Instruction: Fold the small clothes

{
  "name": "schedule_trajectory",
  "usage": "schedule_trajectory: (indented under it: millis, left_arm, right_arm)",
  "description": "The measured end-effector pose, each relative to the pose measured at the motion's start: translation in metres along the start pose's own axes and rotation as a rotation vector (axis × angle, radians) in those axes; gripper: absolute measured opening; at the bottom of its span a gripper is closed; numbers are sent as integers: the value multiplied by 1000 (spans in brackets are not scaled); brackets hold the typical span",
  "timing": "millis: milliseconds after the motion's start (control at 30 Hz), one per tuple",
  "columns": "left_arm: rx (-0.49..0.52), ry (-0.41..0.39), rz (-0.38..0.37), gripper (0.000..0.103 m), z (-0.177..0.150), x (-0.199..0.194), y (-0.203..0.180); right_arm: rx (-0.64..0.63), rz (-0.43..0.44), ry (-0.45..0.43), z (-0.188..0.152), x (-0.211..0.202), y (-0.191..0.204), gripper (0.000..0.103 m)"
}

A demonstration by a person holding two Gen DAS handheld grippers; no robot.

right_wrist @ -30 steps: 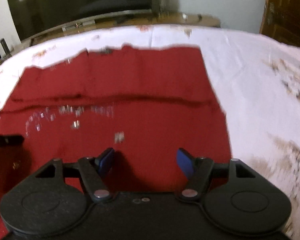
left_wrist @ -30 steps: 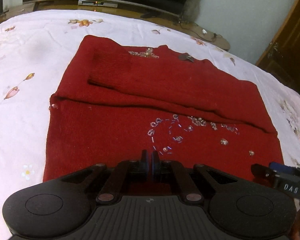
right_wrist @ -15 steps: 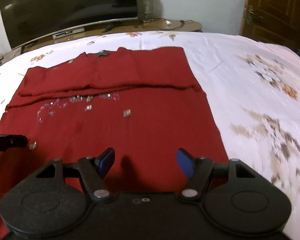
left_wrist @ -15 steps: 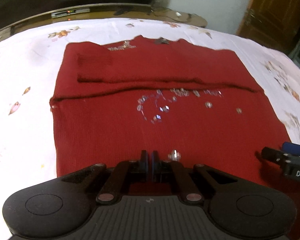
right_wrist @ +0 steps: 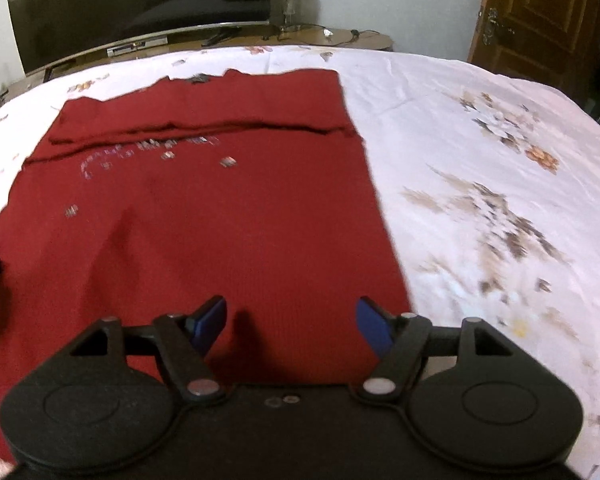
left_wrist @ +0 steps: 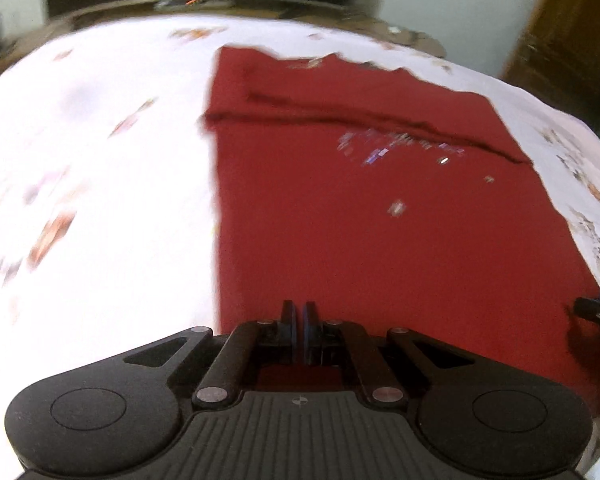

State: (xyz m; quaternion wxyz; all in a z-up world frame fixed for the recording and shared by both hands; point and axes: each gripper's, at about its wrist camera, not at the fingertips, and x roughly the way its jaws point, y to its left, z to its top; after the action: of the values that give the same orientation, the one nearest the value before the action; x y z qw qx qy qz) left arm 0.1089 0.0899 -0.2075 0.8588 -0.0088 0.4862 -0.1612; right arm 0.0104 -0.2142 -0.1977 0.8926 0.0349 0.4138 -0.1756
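Red knit sweater (right_wrist: 204, 216) lies flat on a bed covered with a white floral sheet (right_wrist: 480, 168), spread wide with its far part folded over into a band, the fold edge running across the garment. Small shiny beads or sequins (right_wrist: 148, 152) sit just below that fold line; a few more are scattered lower on the front. Left gripper (left_wrist: 299, 330): jaws together, nothing seen between them, hovering over the near edge of the sweater close to its left side; whether they touch the fabric cannot be told. The left wrist view is motion-blurred. Right gripper (right_wrist: 292, 324): jaws apart, blue pads visible, nothing between them, positioned above the near right part of the sweater, close to its right edge; a shadow of one finger falls on the fabric. Each gripper's tip shows at the edge of the other's view. Behind the bed: a dark television (right_wrist: 140, 4) on a low wooden stand (right_wrist: 228, 40), and a brown wooden door (right_wrist: 540, 20) at right. No readable writing, brand or label in either view; a small mark on the left gripper body is too small to read.
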Motion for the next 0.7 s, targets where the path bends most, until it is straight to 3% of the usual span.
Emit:
schedule_trajectory:
  millis: [67, 400, 600, 700]
  left_arm:
    - [-66, 8, -17, 1, -17, -9, 7]
    - [-187, 5, 21, 1, -65, -35, -1]
    - [-256, -2, 21, 1, -89, -51, -5]
    - [-298, 5, 23, 1, -98, -56, -5]
  right_arm:
    - [-1, 4, 20, -9, -5, -17, 71]
    - [-8, 52, 68, -43, -15, -56, 73]
    - [23, 160, 111, -56, -19, -65, 72]
    - [35, 201, 119, -57, -22, -68, 66]
